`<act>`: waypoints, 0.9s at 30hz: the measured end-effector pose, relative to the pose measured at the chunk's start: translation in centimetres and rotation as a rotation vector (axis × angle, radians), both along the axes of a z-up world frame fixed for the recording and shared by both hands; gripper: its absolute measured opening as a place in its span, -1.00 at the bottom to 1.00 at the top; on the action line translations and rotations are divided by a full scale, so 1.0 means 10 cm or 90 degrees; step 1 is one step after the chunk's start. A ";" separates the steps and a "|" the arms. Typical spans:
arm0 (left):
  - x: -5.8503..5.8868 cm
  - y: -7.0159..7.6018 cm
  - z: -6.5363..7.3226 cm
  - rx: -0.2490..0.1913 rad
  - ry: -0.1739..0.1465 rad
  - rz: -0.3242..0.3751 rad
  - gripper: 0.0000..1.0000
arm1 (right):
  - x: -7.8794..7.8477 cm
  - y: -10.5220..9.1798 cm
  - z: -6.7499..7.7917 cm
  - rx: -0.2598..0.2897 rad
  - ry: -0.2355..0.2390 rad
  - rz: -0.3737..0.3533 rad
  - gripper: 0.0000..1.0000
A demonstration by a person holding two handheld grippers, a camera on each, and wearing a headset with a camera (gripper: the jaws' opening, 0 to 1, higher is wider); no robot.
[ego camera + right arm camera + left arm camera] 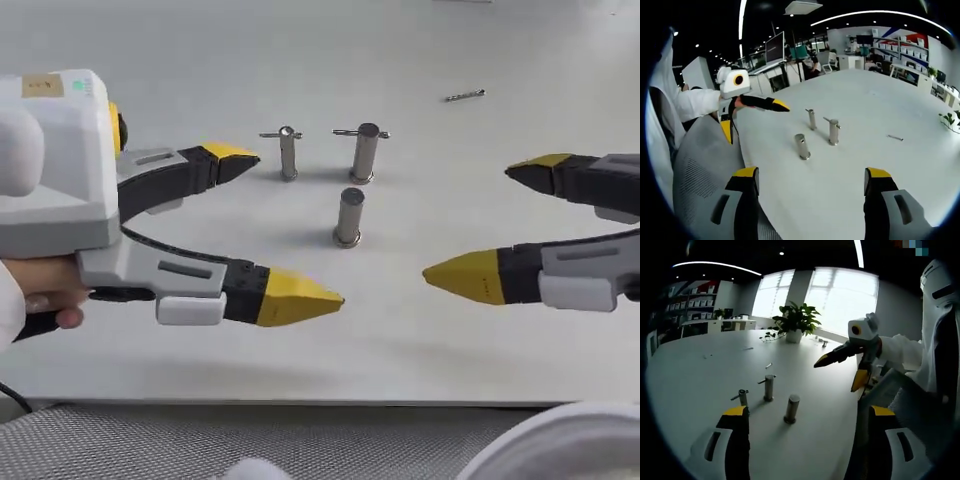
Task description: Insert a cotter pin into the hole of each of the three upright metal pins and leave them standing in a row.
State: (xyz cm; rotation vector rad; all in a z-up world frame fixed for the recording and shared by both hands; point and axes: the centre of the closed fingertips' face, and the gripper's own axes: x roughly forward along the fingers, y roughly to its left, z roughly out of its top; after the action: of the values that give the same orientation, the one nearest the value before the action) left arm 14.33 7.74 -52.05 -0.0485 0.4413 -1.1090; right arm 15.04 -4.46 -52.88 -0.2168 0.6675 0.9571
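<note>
You held the left claw (285, 228) and right claw (468, 222) wide apart, empty, either side of the front pin (349, 216) standing on the desk (180, 60).

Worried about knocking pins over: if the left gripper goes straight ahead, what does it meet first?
Probably the bare pin, which is nearest and roughly between the open jaws of the left gripper; height is hard to judge.

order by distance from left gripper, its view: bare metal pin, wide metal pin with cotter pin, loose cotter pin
1. Bare upright metal pin, just ahead.
2. Wide metal pin with cotter pin, behind, leftward.
3. Loose cotter pin, farthest back.
</note>
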 end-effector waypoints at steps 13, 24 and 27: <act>-0.06 0.02 0.03 0.013 -0.006 0.015 0.99 | 0.51 -0.17 0.17 -0.111 -0.044 0.078 0.53; -0.09 0.01 0.04 0.010 -0.002 0.023 0.99 | 1.15 -0.24 0.27 -0.199 -0.065 0.155 0.34; -0.08 0.02 0.05 0.002 0.002 0.032 0.99 | 1.26 -0.27 0.17 -0.244 -0.060 0.196 0.30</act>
State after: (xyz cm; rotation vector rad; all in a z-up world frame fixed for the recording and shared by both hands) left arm 13.53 7.92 -51.59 -0.0582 0.4421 -1.0589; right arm 27.65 -7.11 -51.17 -0.7159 0.7397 1.0979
